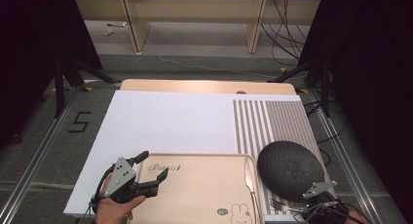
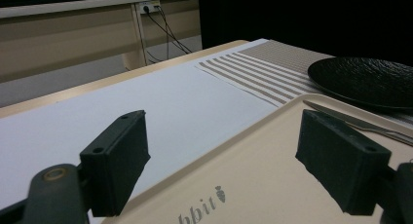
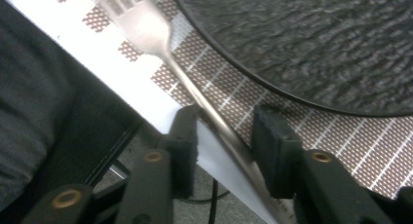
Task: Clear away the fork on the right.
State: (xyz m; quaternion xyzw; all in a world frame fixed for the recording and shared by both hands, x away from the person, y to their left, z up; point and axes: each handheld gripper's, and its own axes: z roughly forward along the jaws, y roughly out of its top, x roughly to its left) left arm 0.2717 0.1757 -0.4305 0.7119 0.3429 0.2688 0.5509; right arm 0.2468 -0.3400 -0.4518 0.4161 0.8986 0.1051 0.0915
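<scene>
A beige tray (image 1: 204, 195) with rabbit lettering lies at the table's near edge, and a knife (image 1: 248, 177) rests along its right rim. My left gripper (image 1: 156, 164) is open over the tray's left rim (image 2: 263, 160), with nothing between its jaws (image 2: 221, 121). To the right, a black plate (image 1: 290, 169) sits on a striped placemat (image 1: 272, 121). A fork (image 1: 280, 204) lies on the mat just in front of the plate. My right gripper (image 1: 304, 210) is open around the fork's handle (image 3: 226, 124). The handle touches one jaw, with a gap to the other.
A large white board (image 1: 165, 121) covers the table's left and middle. The table's near edge runs just under the fork, with dark floor and cables below it (image 3: 73, 136). Shelving and cables stand beyond the far edge.
</scene>
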